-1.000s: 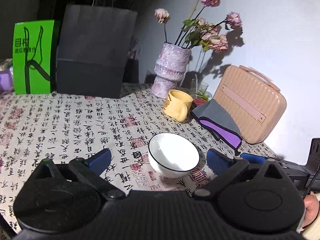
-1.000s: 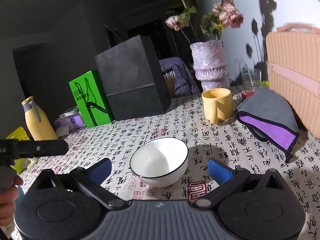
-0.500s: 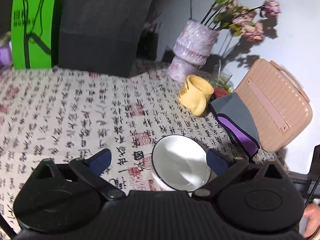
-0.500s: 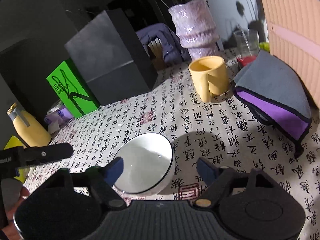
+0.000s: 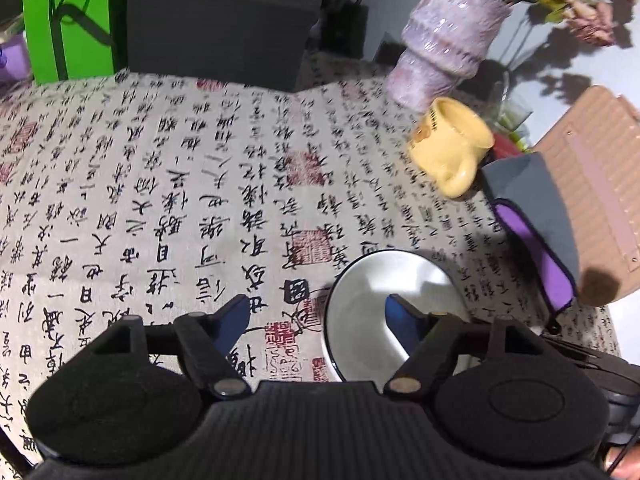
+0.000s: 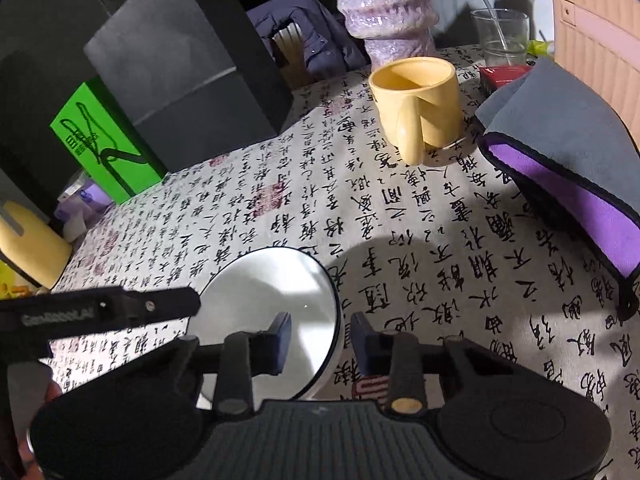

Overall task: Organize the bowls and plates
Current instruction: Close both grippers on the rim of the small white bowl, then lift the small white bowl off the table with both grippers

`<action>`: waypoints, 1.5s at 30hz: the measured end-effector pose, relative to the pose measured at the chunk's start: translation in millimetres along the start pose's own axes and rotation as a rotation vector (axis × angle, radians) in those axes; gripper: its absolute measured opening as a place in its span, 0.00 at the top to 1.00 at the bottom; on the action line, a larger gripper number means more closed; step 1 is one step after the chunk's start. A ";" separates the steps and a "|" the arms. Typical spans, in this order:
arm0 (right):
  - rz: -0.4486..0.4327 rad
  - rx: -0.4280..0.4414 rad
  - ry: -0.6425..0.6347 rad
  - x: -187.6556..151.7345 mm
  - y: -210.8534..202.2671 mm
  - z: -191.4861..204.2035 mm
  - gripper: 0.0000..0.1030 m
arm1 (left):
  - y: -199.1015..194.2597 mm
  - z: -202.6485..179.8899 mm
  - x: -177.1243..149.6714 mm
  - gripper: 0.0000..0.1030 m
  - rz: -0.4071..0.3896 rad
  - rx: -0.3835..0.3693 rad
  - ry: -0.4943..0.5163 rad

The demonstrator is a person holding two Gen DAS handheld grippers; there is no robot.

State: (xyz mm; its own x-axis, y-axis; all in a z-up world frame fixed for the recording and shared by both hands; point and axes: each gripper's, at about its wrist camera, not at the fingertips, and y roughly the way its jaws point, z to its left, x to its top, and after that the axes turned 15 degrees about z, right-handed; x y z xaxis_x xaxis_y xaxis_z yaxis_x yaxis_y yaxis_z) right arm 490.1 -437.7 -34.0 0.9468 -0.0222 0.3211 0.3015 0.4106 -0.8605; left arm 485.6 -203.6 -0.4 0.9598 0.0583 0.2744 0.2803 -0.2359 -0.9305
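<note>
closing over the bowl (image 6: 276, 304) rim — both grippers' jaws, lower now

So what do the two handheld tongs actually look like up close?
Both tongs, left and right, are matte black plastic: a ribbed centre body, two round discs, hinged link arms with pale pivot pins, blue pads. The left one's side carries faint grey lettering.

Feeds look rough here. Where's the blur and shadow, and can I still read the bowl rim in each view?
Left wrist view: motion blur smears the yellow mug and vase; the bowl rim stays readable, its inside half shaded. Right wrist view: sharper; a dark shadow falls on the tablecloth beside the bowl, and its inside looks washed-out grey. Fisheye bends the edges in both.
</note>
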 end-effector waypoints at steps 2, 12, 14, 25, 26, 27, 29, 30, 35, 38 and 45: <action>0.005 -0.004 0.007 2.0 2.0 -0.6 0.73 | 4.8 -0.2 1.5 0.29 0.009 0.009 -0.003; 0.044 -0.051 0.011 6.8 11.9 5.1 0.82 | 25.3 -3.5 10.0 0.52 0.065 0.062 0.005; 0.048 -0.069 0.006 7.1 13.2 8.0 0.82 | 29.7 -3.2 10.5 0.58 0.086 0.050 0.002; 0.055 -0.130 -0.013 8.3 12.3 12.5 0.94 | 35.9 -17.3 9.2 0.90 0.125 0.080 0.060; 0.057 -0.139 -0.018 8.5 12.6 14.1 0.94 | 36.5 -18.8 9.4 0.90 0.126 0.087 0.066; 0.058 -0.147 -0.023 8.7 12.9 15.4 0.94 | 37.2 -19.6 9.3 0.90 0.127 0.093 0.072; 0.062 -0.161 -0.033 9.1 13.3 17.7 0.94 | 38.6 -20.4 9.0 0.90 0.131 0.101 0.077; 0.065 -0.166 -0.037 9.4 13.6 18.4 0.94 | 38.9 -20.7 8.8 0.90 0.132 0.104 0.078; 0.086 -0.202 -0.065 11.5 15.7 23.1 0.93 | 40.2 -24.0 8.1 0.91 0.139 0.121 0.092; 0.104 -0.225 -0.076 14.2 17.8 26.3 0.93 | 41.2 -25.6 8.1 0.91 0.136 0.130 0.094; 0.147 -0.254 -0.090 18.2 25.4 29.8 0.92 | 43.3 -23.4 9.5 0.91 0.148 0.126 0.082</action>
State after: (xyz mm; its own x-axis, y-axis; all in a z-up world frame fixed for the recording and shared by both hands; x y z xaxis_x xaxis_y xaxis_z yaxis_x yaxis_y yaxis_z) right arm 511.6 -400.5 -38.2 0.9720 0.1063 0.2097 0.1911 0.1626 -0.9680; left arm 506.6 -235.9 -32.4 0.9880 -0.0486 0.1466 0.1405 -0.1126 -0.9837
